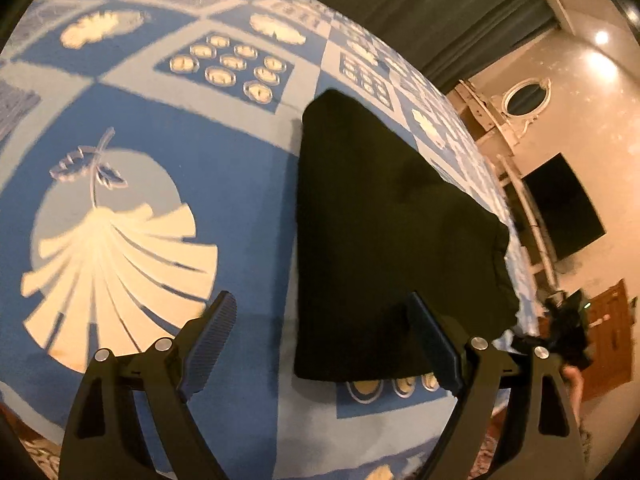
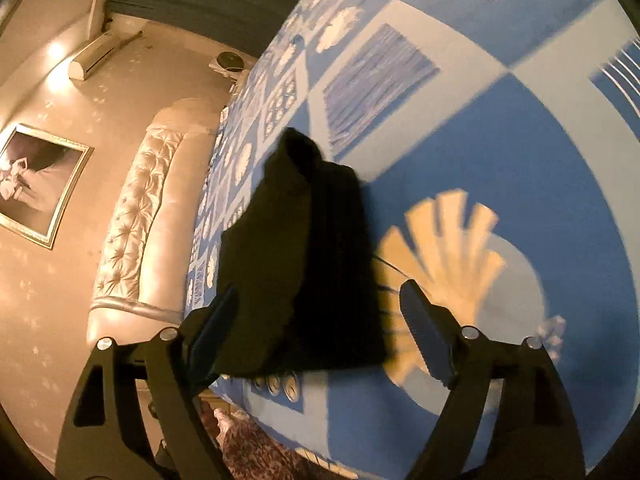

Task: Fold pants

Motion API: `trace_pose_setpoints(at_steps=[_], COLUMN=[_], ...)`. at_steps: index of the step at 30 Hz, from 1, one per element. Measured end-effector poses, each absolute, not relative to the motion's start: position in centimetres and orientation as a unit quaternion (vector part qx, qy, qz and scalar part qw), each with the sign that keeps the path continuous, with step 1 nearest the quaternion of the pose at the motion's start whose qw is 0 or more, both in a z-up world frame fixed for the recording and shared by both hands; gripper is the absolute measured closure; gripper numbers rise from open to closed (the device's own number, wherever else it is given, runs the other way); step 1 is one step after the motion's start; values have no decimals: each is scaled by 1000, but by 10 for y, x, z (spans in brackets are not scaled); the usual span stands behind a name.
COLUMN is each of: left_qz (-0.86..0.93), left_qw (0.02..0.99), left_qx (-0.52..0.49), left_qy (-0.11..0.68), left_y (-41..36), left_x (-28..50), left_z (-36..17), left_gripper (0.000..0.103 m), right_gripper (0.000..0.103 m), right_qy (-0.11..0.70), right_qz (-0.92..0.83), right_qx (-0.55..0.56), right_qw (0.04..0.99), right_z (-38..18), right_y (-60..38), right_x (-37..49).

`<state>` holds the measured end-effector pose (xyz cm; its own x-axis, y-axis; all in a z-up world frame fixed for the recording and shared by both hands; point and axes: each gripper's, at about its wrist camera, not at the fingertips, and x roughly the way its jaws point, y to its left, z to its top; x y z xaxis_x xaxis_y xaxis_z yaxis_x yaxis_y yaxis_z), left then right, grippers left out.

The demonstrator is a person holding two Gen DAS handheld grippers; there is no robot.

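Folded black fabric pants (image 1: 384, 232) lie flat on the blue patterned bedspread (image 1: 224, 184); left gripper (image 1: 322, 344) and right gripper (image 2: 320, 332) hover above, jaws spread, empty.

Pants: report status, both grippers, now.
Left gripper open, empty. Right gripper open, empty. Black pants lie folded on the blue bedspread, ungripped. Nothing in the way.

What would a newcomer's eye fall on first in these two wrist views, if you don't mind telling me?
First, the black pants, lying folded into a compact dark slab on the blue bedspread near the bed's edge. Next, the large cream shell print beside them. The left gripper and right gripper both hang open above the fabric, holding nothing.
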<state>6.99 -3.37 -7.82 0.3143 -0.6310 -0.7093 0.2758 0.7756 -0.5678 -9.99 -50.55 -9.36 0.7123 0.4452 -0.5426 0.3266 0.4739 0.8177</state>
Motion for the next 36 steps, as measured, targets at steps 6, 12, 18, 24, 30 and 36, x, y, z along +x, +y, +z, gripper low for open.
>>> trace_pose_setpoints(at_steps=[6,12,18,24,30,36], left_qz=[-301,-300,-321,-316,-309,-306], left_qw=[755,751,722,744,755,768], left_qx=[-227,-246,-282,-239,-199,-174], left_qy=[536,535,544,538,543,535], left_y=[-32,-33,-49,-63,-61,-63], left_x=[69,70,64,60,62,59], left_z=[-93,-94,-97,-97,-97,-93], left_gripper=[17,17,17,18,33,38], right_gripper=[21,15,13,13,48,57], right_qy=[372,371,378,402,425,423], right_qz=[58,95,97,99,96,99], right_qx=[574,561,546,505,485,488], right_qw=[727,734,741,757,759,757], right_z=[-127,-128,-128,-125,-133,-134], right_y=[-501,-480,-472,-456,-455,-452], right_x=[-111,-99,-88,-80,-80,-79])
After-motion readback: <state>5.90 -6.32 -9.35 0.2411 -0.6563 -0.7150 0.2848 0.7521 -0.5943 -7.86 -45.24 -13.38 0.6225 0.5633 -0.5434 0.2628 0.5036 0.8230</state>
